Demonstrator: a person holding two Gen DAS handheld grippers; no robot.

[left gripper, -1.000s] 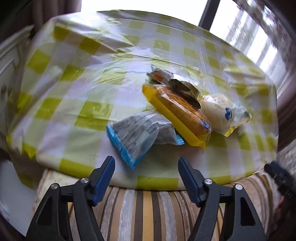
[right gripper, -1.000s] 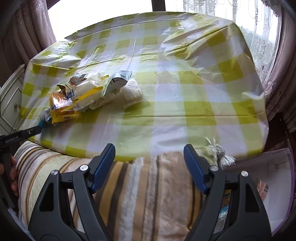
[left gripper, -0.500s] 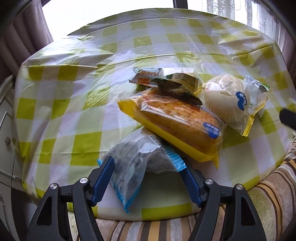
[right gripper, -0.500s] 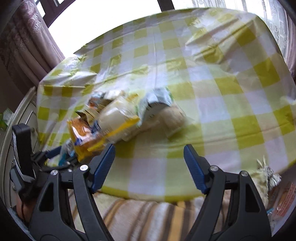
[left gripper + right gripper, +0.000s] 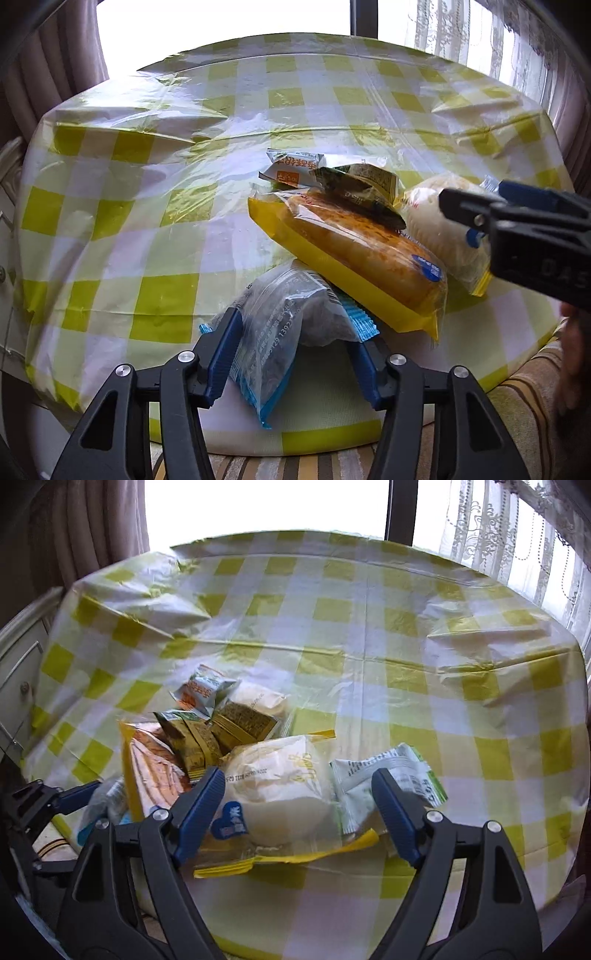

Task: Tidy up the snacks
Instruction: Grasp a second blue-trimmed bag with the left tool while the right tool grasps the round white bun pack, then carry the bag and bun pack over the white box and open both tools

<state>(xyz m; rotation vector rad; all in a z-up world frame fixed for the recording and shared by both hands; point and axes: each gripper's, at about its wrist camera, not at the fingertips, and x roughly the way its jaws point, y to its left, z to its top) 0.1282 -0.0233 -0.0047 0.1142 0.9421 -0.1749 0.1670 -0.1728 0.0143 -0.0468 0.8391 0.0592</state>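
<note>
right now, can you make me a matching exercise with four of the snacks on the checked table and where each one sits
Things:
1. clear bag with blue crimped edges
2. long golden cake in a yellow wrapper
3. round white bun in a clear and yellow wrapper
4. white and green sachet

Places:
A. between the fingers of the right hand-held gripper
B. at the right end of the pile, beside the bun
C. between the fingers of the left hand-held gripper
D. lying across the top of the blue-edged bag

Pairs: 1-C, 2-D, 3-A, 4-B
</note>
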